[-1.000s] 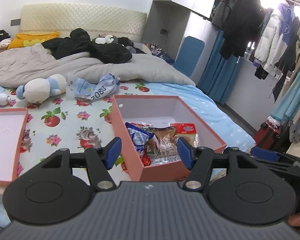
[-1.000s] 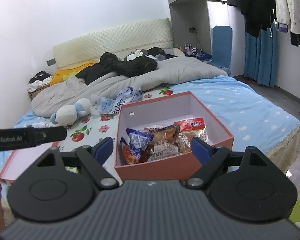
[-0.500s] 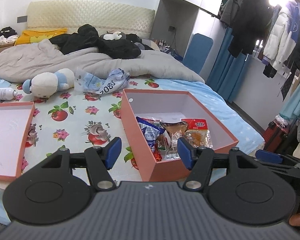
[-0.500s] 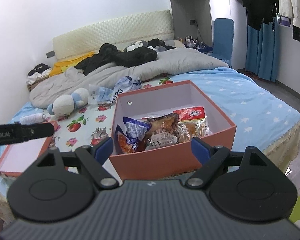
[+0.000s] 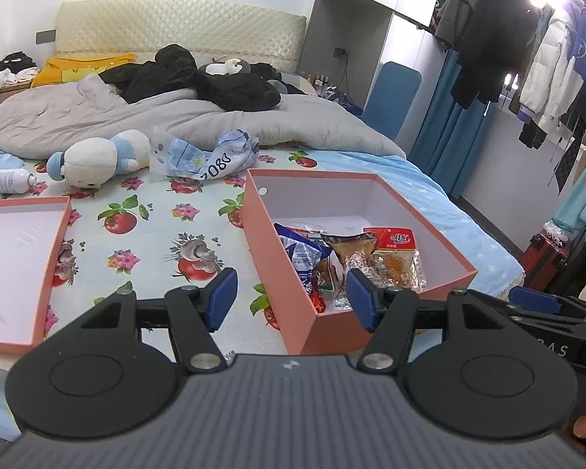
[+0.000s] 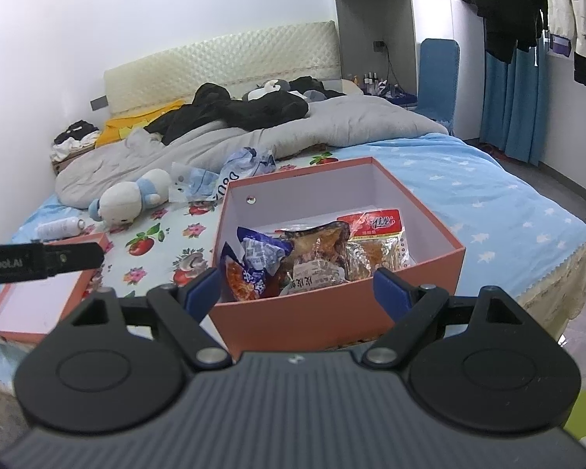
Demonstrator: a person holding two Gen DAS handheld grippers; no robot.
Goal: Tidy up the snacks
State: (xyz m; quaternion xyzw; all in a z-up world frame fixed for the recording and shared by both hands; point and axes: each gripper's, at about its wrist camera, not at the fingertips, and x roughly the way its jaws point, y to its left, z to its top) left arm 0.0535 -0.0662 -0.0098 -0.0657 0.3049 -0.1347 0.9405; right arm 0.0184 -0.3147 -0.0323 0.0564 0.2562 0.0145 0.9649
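1. Salmon-pink cardboard box [image 6: 332, 312], open, white inside, on the bed near its foot edge.
2. Snack packets in the box, bunched at its near end: blue-and-orange crinkled bag [image 6: 254, 264]; brown clear-wrapped packet [image 6: 320, 246] with a white label of Chinese characters; red-topped clear packet [image 6: 375, 230], its print unreadable.
3. Salmon-pink box lid [image 5: 15, 269], upturned, left of the box, apart from it.
4. Crumpled blue-white plastic wrapper [image 5: 218, 154] printed "2080", beyond the box.
5. White-and-blue plush toy [image 5: 97, 158]; white spray can [image 5: 4, 180].
6. Left claw [image 5: 291, 299]: spread, nothing between the pads, over the box's near-left corner.
7. Right claw [image 6: 297, 287]: spread wide, empty, before the box's near wall. The left tool's side reads "nRobot.AI".
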